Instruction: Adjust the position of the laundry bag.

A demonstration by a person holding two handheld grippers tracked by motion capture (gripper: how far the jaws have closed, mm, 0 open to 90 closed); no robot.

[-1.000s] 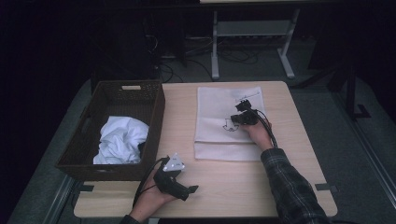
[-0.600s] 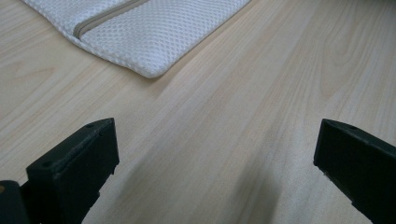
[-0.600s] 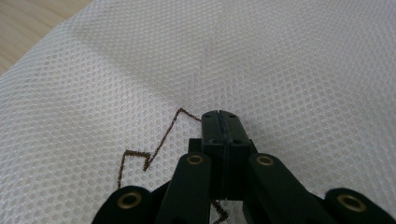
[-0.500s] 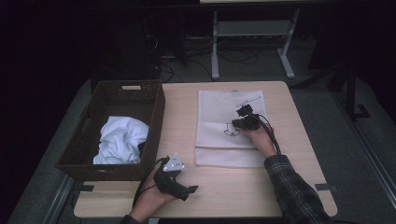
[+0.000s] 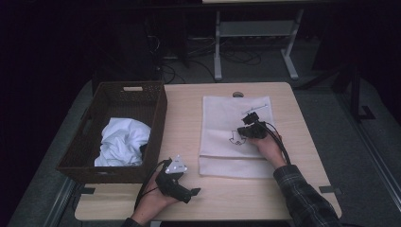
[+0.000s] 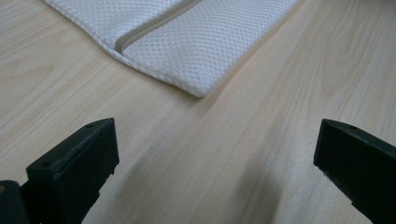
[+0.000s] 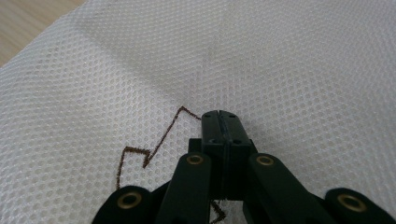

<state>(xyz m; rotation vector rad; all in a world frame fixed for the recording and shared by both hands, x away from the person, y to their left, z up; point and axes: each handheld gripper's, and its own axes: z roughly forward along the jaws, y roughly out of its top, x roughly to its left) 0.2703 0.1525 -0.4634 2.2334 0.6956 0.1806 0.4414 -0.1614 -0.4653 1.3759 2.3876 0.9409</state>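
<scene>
A white mesh bag [image 5: 222, 118] lies flat on the right half of the wooden table [image 5: 182, 123]. My right gripper [image 5: 245, 131] is over its middle, beside a brown stitched outline [image 5: 234, 140]. In the right gripper view the jaws [image 7: 220, 117] are shut, with nothing showing between them, just above the mesh [image 7: 303, 70] and the brown line [image 7: 159, 135]. My left gripper [image 5: 188, 183] rests by the table's front edge, pointing at the bag's near left corner. Its jaws [image 6: 214, 135] stand wide open over bare wood, short of the bag's zipped corner [image 6: 187, 42].
A dark woven basket [image 5: 158, 113] stands at the table's left and holds a crumpled white cloth [image 5: 120, 142]. A small round hole [image 5: 238, 94] sits at the table's far edge. Beyond the table are a metal stand [image 5: 217, 52] and cables on the floor.
My right gripper has slid along the bag toward the person, from its far part to its middle. The left gripper has stayed in place.
</scene>
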